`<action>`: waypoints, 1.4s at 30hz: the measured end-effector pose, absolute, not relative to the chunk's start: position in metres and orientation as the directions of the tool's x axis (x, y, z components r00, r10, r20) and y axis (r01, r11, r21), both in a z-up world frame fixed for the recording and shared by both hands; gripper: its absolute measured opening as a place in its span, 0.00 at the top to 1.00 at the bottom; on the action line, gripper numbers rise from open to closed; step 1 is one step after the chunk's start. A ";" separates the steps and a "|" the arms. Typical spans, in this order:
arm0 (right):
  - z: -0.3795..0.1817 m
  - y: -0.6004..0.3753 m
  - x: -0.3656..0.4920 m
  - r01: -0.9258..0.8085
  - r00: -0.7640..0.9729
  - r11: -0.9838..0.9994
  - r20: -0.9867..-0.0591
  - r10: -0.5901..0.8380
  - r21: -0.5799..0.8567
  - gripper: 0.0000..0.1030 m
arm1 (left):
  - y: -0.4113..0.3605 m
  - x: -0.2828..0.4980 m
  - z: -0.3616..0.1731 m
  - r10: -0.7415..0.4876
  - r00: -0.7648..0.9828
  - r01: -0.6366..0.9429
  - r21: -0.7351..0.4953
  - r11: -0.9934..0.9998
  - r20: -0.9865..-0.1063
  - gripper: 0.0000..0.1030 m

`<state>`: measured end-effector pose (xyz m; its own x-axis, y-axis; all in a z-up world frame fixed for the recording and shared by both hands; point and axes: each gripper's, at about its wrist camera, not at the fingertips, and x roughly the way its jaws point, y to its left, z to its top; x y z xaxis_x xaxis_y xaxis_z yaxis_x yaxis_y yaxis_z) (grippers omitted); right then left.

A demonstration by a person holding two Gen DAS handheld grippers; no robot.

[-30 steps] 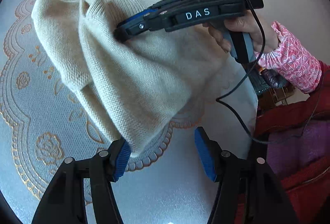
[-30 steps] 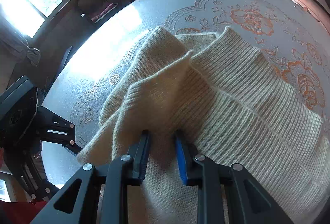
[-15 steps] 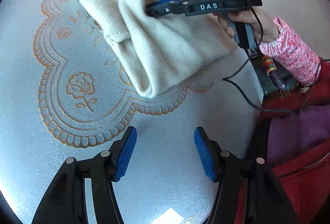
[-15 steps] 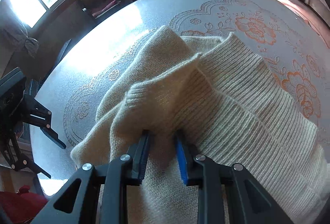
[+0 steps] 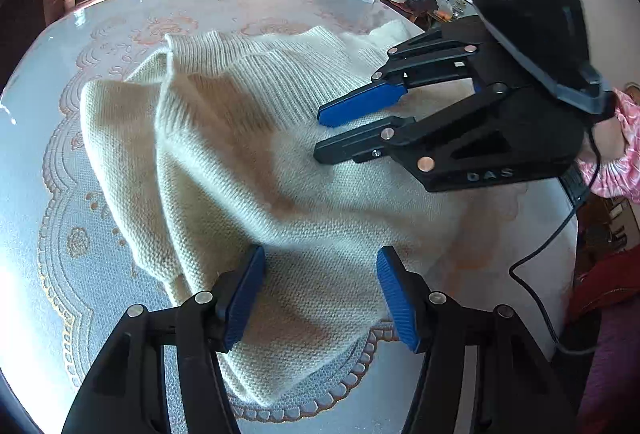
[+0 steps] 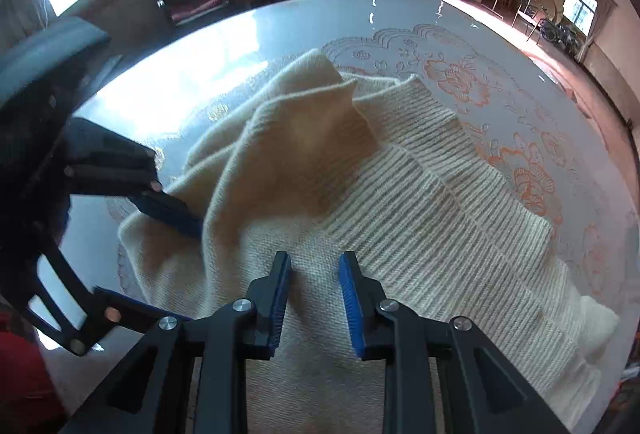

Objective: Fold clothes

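Two black grippers with blue pads are over one soft cream knitted sweater (image 5: pixel 248 170) on a round table with a pale cloth with orange flower patterns (image 5: pixel 72 218). On the left side, the left gripper (image 5: pixel 320 294) has its jaws spread wide, and the near edge of the sweater lies between them, not pinched. In the middle, the sweater sits in a lumpy heap, with one part flopped over the ribbed part (image 6: pixel 440 202). On the right side, the right gripper (image 6: pixel 314 298) is just above the sweater with a small gap between its pads, holding nothing. I think the folding is only partly done. The heap is not yet flat and neat.
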<state>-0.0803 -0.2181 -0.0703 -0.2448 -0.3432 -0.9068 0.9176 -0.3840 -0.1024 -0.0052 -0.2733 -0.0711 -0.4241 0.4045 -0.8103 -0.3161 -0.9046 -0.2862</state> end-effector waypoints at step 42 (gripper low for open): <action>-0.070 -0.049 -0.127 0.754 -0.301 -0.656 -0.866 -0.399 0.040 0.73 | -0.225 -0.064 -0.066 0.177 -0.609 -0.188 -0.075 -0.979 -0.773 0.42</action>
<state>-0.1273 -0.0492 -0.0702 -0.3008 -0.3989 -0.8663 0.7541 -0.6555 0.0400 -0.0642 -0.2249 -0.0664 -0.6091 0.1766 -0.7732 -0.1884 -0.9792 -0.0753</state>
